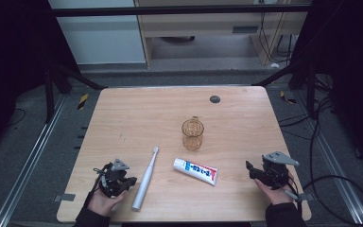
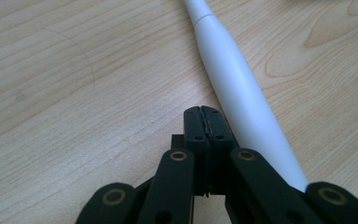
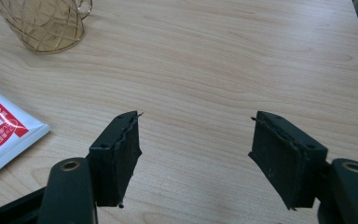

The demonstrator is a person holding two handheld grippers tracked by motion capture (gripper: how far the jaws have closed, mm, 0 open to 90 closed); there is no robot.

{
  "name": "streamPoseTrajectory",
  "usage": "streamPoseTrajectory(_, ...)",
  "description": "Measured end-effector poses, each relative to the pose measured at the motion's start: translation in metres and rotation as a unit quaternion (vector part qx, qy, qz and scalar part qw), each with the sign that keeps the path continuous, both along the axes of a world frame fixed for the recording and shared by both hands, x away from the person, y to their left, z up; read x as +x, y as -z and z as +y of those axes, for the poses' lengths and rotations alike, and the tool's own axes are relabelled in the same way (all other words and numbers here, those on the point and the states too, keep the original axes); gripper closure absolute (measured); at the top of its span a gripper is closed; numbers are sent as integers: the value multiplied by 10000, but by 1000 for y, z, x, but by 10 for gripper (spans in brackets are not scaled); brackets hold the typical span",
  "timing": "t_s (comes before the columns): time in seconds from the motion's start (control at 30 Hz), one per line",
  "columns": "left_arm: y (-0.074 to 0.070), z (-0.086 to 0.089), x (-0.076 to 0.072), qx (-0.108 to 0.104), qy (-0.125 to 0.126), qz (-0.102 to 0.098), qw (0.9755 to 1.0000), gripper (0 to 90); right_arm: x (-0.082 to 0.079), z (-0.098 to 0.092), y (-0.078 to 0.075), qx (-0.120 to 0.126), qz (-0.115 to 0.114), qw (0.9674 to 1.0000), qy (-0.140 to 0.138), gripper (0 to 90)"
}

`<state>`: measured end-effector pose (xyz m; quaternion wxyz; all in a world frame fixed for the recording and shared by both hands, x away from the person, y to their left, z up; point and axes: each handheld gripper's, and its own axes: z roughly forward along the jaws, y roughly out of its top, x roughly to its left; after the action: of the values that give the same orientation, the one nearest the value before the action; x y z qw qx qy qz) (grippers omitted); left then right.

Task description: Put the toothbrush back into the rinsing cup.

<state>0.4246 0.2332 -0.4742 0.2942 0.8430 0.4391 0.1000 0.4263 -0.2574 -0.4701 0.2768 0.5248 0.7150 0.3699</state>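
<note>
We have 2 grippers resting low at the near edge of the table (image 1: 123, 113), with 3 items between them: a white toothbrush (image 1: 145, 179), a toothpaste tube (image 1: 195, 170) and an amber cup (image 1: 192, 134).

Left gripper (image 1: 131, 180): jaws clenched together on nothing, tips just beside the toothbrush handle (image 2: 242, 93) but not on it. In the left gripper view the handle runs past the right side of the shut jaws; we cannot tell whether it touches the linkage lower down.

Right gripper (image 1: 249, 169): jaws released wide, holding nothing, pointed toward the tube's crimped end (image 3: 4, 128), near but apart. The cup (image 3: 42, 23) stands upright farther off, handle away from us.

Our reading: the step in hand is the first pick-up, most likely the toothbrush, lying flat with its head toward the cup.

Notes for doing it well:
1. Open the left jaws before any approach; shut tips will only shove the round handle and roll it.
2. Straddle the handle across its axis, on the thick part, 1 jaw on each side.
3. Come down until the tips nearly meet the wood, then close slowly; the smooth plastic looks slippery.
4. Keep the right gripper clear of the tube until the brush is secure.
</note>
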Motion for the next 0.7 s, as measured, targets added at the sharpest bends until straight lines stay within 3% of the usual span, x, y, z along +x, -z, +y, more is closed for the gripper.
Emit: streamPoseTrajectory(0.7, 3, -9, -2, 81, 236, 104, 9996, 895, 1, 1, 1, -20, 6, 10000, -8, 318)
